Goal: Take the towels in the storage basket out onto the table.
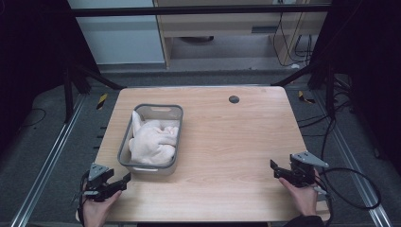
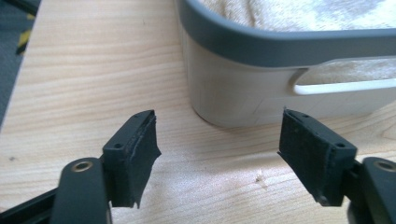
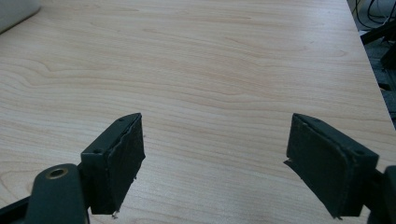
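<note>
We hold our left gripper (image 1: 124,179) low at the near left, jaws spread wide with nothing between them. Our right gripper (image 1: 275,169) sits at the near right, its jaws equally wide apart, our right hand (image 1: 302,195) gripping it from behind.

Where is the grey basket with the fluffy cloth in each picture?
High view: the basket sits left of centre on the table, cloth inside.
Left gripper view: it fills the upper right, just beyond the open jaws.
Right gripper view: just a pale corner at top left, probably the basket.
Shared landmark: the wooden table.
</note>
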`<state>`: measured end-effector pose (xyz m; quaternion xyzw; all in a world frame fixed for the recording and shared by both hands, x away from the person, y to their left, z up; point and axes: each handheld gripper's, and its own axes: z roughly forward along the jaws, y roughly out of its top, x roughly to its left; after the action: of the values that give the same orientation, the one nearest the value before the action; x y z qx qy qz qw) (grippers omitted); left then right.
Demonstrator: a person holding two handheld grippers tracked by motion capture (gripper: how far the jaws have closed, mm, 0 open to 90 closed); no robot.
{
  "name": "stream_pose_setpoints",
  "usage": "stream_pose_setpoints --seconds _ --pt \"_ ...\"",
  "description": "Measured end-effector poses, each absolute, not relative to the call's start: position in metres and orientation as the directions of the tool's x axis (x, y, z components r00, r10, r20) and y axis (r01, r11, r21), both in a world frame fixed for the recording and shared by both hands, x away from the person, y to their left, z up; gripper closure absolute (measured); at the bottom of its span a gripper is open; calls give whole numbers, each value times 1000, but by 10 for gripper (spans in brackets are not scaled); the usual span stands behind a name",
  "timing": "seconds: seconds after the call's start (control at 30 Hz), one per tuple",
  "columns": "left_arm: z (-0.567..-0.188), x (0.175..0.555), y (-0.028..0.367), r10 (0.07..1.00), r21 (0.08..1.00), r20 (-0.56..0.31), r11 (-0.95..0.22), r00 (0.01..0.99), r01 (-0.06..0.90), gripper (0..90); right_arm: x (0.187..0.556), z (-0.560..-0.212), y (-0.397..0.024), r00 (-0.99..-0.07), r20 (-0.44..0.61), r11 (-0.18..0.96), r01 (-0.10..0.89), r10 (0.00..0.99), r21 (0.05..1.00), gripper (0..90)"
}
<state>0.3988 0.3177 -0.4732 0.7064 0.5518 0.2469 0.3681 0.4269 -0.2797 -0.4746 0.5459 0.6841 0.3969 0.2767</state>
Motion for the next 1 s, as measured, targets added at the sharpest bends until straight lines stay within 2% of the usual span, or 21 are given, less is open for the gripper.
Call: stream_pose_setpoints --seconds 0.1,0.2,0.27,0.5,0.63,1.0 --pt "-470 396 318 961 813 -24 -142 275 565 314 427 -474 -279 -258 48 98 520 965 848 182" --pt "-469 394 319 952 826 -40 -141 305 546 374 425 -473 -276 -260 41 104 518 965 849 178" --pt "-467 392 319 952 828 -23 -154 306 539 383 424 -472 -275 -267 33 114 516 963 849 177" --pt "-457 388 324 954 851 -14 -145 298 504 381 423 -471 -269 -280 16 136 515 960 847 175" --pt "-446 387 326 949 862 -31 -134 315 489 347 422 -471 -269 -279 12 139 516 960 845 171" --pt "-424 393 320 932 858 -64 -131 357 496 295 422 -472 -268 -272 21 132 532 962 837 156"
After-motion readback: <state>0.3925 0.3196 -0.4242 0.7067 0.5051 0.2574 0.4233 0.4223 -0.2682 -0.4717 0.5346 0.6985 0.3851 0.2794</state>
